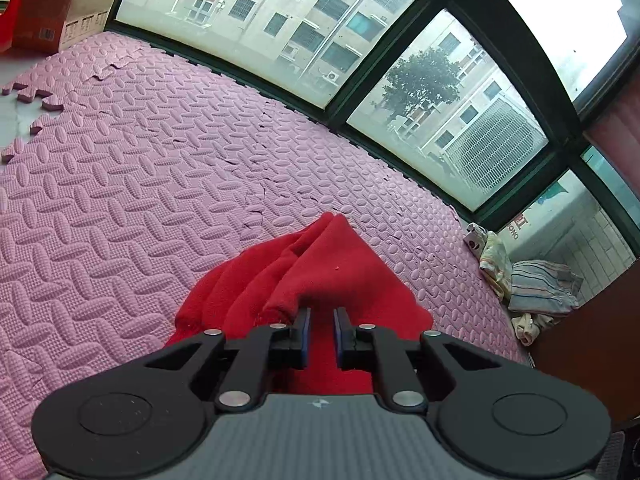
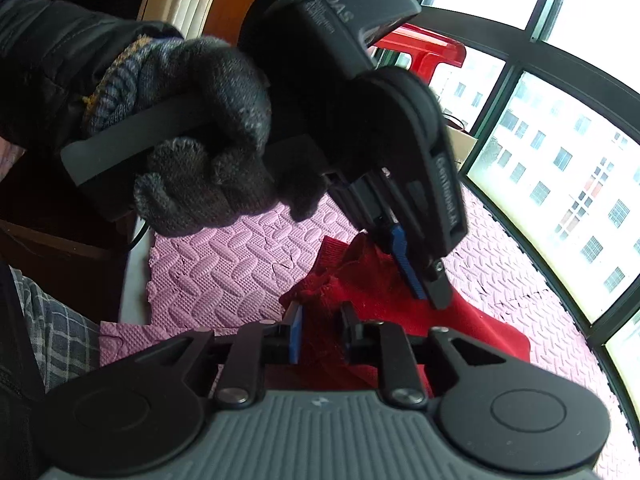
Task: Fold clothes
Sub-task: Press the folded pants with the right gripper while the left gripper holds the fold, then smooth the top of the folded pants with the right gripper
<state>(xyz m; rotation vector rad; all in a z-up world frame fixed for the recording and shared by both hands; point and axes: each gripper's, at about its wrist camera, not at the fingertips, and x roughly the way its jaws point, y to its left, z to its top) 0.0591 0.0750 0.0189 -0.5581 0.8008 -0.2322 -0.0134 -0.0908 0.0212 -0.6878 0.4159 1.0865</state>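
A red knitted garment (image 1: pixel 340 276) lies bunched in soft folds on the pink foam mat (image 1: pixel 160 160). My left gripper (image 1: pixel 322 314) hovers low over its near part, jaws a narrow gap apart, with only cloth lying below showing in the gap. In the right wrist view the same garment (image 2: pixel 480 332) spreads to the right. A gloved hand (image 2: pixel 208 160) holds the left gripper (image 2: pixel 429 300) with its tips down on the cloth. My right gripper (image 2: pixel 322 320) sits at the garment's crumpled left edge with its pads apart and not pressing on it.
A tall window (image 1: pixel 280 20) borders the mat's far side. A cardboard box (image 1: pixel 64 8) stands at the back left. A pile of striped clothes (image 1: pixel 536 284) lies by a brown wooden panel (image 1: pixel 592 340). A red plastic stool (image 2: pixel 424 50) stands near the window.
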